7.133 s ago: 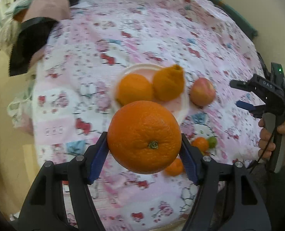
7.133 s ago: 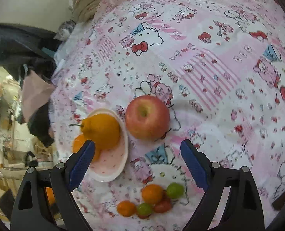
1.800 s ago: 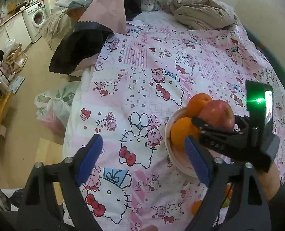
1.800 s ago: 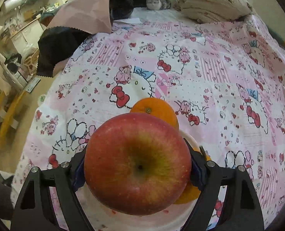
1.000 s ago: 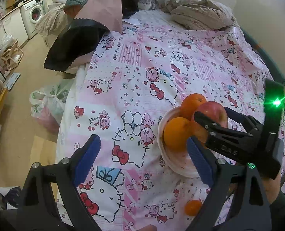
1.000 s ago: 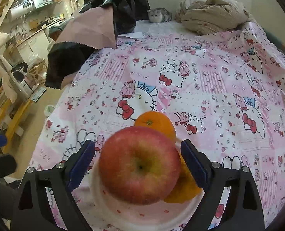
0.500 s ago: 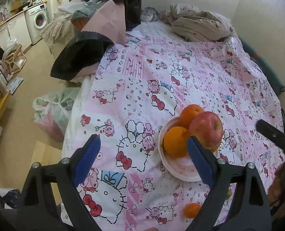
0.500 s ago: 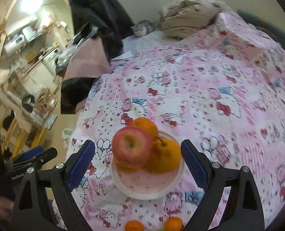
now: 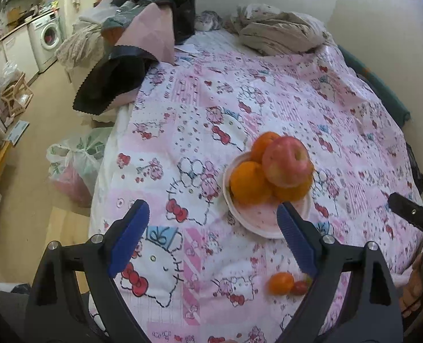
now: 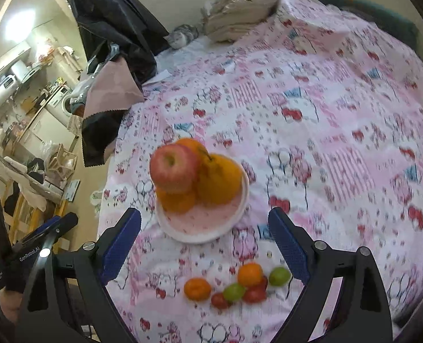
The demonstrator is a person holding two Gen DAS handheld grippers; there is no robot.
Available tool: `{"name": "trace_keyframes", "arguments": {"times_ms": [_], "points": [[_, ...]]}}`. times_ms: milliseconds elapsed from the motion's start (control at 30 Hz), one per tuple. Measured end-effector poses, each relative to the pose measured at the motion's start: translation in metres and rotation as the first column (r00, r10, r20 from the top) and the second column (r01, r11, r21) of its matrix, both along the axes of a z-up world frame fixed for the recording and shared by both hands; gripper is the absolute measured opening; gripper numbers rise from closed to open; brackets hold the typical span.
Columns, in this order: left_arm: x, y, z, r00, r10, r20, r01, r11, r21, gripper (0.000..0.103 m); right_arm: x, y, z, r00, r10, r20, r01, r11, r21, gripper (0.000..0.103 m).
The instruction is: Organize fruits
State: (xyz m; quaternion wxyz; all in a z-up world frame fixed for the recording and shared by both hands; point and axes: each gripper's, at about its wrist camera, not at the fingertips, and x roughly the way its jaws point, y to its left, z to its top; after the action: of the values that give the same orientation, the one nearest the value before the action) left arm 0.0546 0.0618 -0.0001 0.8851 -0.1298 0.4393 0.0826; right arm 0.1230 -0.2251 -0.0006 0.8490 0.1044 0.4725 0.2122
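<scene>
A pale pink plate [image 9: 264, 224] [image 10: 208, 224] sits on the pink patterned bedspread. It holds three oranges [image 9: 250, 183] [image 10: 218, 178] with a red apple [image 9: 287, 161] [image 10: 172, 168] resting on top. Several small orange, red and green fruits [image 10: 234, 285] [image 9: 281, 283] lie on the bedspread in front of the plate. My left gripper [image 9: 212, 240] is open and empty, raised in front of the plate. My right gripper [image 10: 204, 245] is open and empty, raised above the plate's near side. The right gripper's tip shows at the right edge of the left wrist view [image 9: 411, 214].
A beige bundle of bedding [image 9: 280, 31] [image 10: 248, 5] and a grey cat [image 10: 182, 37] lie at the far end of the bed. Dark and pink cloths [image 9: 125, 65] hang over the left edge. A plastic bag [image 9: 71, 165] lies on the floor.
Since 1.8 s ago my right gripper opened, left the apple on top of the oranges and pulled back and up. My left gripper has stayed open and drifted back slightly.
</scene>
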Motion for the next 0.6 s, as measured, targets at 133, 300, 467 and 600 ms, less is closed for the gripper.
{"name": "trace_keyframes", "arguments": {"times_ms": [133,300,467,600], "points": [[-0.004,-0.013,-0.004,0.999,-0.043,-0.008,0.043,0.999,0.006,0.089,-0.017,-0.008,-0.013,0.999,-0.026,-0.018,0.026,1.0,-0.004,0.093],[-0.003,-0.024,-0.017,0.997,-0.064,-0.046,0.064,0.998,0.005,0.089,-0.03,-0.014,-0.022,0.999,-0.048,-0.023,0.048,0.999,-0.017,0.093],[0.001,-0.033,-0.03,0.993,-0.082,-0.085,0.082,0.997,0.001,0.089,-0.029,-0.019,-0.042,0.992,-0.076,-0.099,0.075,0.997,-0.014,0.093],[0.002,-0.035,-0.036,0.991,-0.089,-0.104,0.089,0.996,-0.003,0.089,-0.022,-0.015,-0.052,0.986,-0.084,-0.141,0.084,0.996,-0.009,0.093]]}}
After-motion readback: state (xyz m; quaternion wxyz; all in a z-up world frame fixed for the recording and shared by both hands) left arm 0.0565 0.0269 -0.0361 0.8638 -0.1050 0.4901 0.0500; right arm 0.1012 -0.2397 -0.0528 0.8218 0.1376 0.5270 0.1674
